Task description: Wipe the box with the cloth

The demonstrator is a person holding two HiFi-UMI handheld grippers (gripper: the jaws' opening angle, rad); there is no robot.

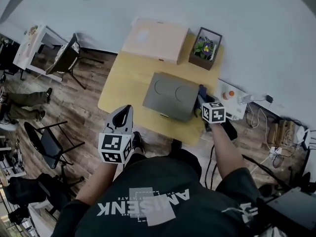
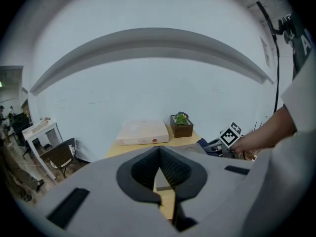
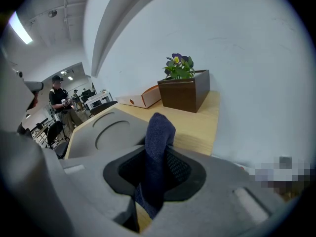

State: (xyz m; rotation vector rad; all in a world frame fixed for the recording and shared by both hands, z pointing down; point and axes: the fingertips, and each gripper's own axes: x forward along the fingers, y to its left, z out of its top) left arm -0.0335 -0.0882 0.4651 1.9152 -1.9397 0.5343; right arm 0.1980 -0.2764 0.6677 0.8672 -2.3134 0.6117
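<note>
Right gripper [image 3: 157, 154] clamped on cloth [image 3: 159, 130], at right edge of box [image 1: 170, 96], mid-worktop [image 1: 123, 85]. Left gripper [image 2: 159, 154] jaws together, empty, near worktop's front edge. Carton [image 1: 155, 39], planter [image 1: 205, 48] behind box.

My right gripper [image 1: 206, 104] holds a dark blue cloth [image 1: 201, 91] at the flat grey box [image 1: 170, 96]'s right edge on the light wooden bench [image 1: 118, 83].

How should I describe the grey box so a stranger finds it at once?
On the wooden table, the grey box lies nearest the person. Unlike the pale flat box and the planter behind it, its top has two round hollows.
</note>
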